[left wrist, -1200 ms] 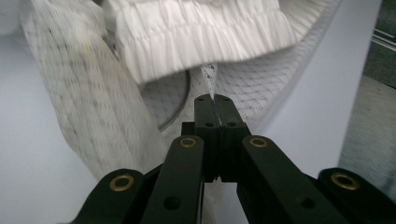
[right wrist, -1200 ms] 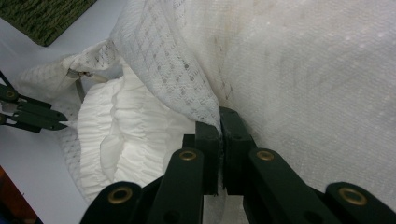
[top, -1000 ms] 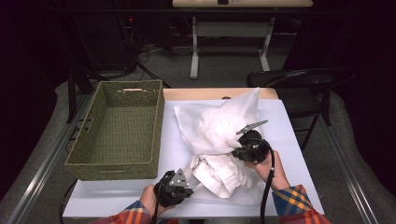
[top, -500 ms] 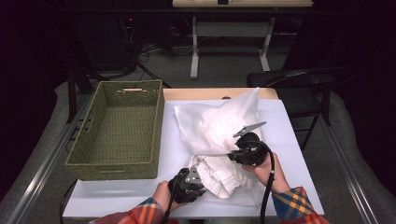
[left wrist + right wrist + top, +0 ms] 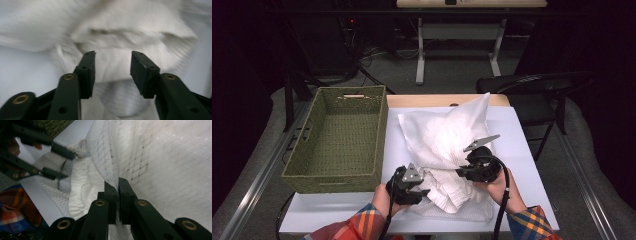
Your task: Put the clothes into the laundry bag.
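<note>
Looking from the high view: a white cloth point(image 5: 447, 145) lies crumpled on the white table point(image 5: 522, 150), just beside a green woven basket point(image 5: 339, 137).
Basket: nothing can be seen inside it; it sits on the table's left part.
Hands: the left gripper point(image 5: 421, 186) is at the cloth's near edge; the right gripper point(image 5: 460, 171) is on the cloth's right side.
Left gripper view: the left gripper point(image 5: 112, 63) has its jaws spread wide, with blurry cloth point(image 5: 130, 32) in front and nothing pinched.
Right gripper view: the right gripper point(image 5: 117, 188) has its jaws squeezed tight on a fold of the cloth point(image 5: 160, 157). The basket point(image 5: 53, 126) peeks in at the top.
</note>
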`<state>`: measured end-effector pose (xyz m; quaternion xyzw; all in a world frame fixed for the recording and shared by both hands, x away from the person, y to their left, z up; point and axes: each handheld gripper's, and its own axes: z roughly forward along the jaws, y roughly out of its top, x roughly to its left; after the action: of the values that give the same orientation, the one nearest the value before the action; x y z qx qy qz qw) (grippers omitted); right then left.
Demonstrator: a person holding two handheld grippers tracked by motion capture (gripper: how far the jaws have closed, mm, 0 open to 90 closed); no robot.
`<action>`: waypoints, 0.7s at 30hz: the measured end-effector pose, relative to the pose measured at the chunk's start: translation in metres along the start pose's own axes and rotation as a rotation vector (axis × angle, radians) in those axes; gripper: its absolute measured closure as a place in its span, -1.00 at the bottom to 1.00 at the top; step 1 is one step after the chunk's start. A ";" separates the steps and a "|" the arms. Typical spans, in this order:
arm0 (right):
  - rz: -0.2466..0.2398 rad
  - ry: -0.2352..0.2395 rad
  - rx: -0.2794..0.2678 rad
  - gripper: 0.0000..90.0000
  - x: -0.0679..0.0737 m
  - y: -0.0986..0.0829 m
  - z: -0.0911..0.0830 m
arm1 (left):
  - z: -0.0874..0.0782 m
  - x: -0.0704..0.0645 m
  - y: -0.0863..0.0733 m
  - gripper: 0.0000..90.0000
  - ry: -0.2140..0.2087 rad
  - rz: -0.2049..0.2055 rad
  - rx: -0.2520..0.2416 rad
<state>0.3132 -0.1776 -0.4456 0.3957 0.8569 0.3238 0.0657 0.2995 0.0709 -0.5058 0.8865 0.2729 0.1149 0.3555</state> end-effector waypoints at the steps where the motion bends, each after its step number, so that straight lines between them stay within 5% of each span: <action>1: 0.001 0.000 0.000 0.94 0.000 0.000 0.001 | 0.001 0.004 0.002 0.14 0.029 -0.014 -0.008; 6: 0.003 0.008 -0.010 0.93 0.000 0.001 0.004 | 0.017 0.013 0.002 0.11 0.171 -0.024 0.045; 12: 0.003 0.014 -0.013 0.92 -0.002 -0.001 0.003 | 0.024 0.019 -0.005 0.82 0.153 -0.018 0.055; 21: -0.003 0.022 -0.005 0.90 0.000 -0.002 0.004 | -0.017 0.017 -0.019 0.91 0.123 0.044 0.034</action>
<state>0.3130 -0.1767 -0.4501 0.3906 0.8574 0.3301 0.0579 0.2991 0.1015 -0.5068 0.8895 0.2766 0.1725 0.3201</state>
